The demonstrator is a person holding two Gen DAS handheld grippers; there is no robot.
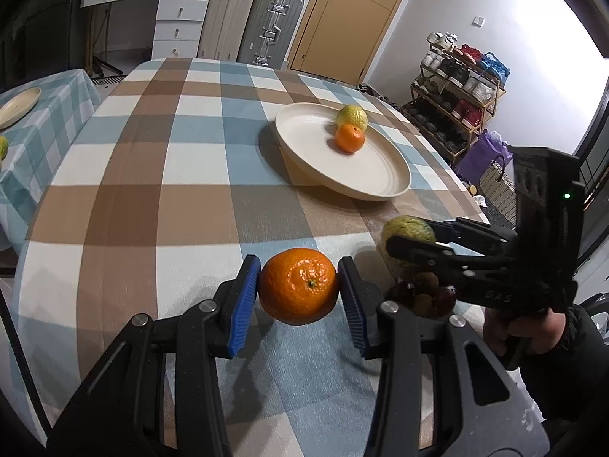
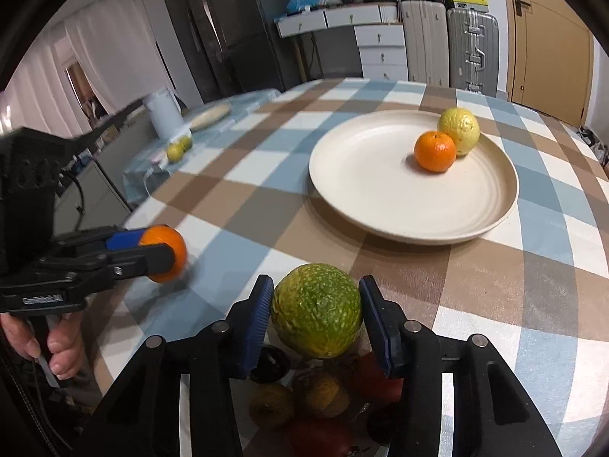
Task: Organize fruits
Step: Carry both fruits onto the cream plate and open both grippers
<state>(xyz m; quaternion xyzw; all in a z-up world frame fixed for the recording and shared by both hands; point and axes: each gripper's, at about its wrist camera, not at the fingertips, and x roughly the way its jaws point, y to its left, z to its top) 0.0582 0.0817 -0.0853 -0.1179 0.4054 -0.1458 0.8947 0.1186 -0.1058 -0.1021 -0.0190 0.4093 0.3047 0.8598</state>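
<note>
My left gripper (image 1: 298,293) is shut on an orange mandarin (image 1: 298,285), held just above the checked tablecloth; it also shows in the right wrist view (image 2: 163,253). My right gripper (image 2: 316,320) is shut on a green-yellow citrus fruit (image 2: 317,310), held over a pile of small dark and yellow fruits (image 2: 316,400); this fruit shows in the left wrist view (image 1: 407,228). A cream plate (image 2: 380,205) stands further on the table, holding a mandarin (image 2: 434,151) and a yellow lemon (image 2: 458,129). The plate (image 1: 316,141) also shows in the left wrist view.
A second table at the left carries another cream plate (image 1: 17,106) and yellow-green fruit (image 2: 179,148). Suitcases (image 1: 270,26), drawers and a door stand behind the table. A shoe rack (image 1: 456,95) stands to the right.
</note>
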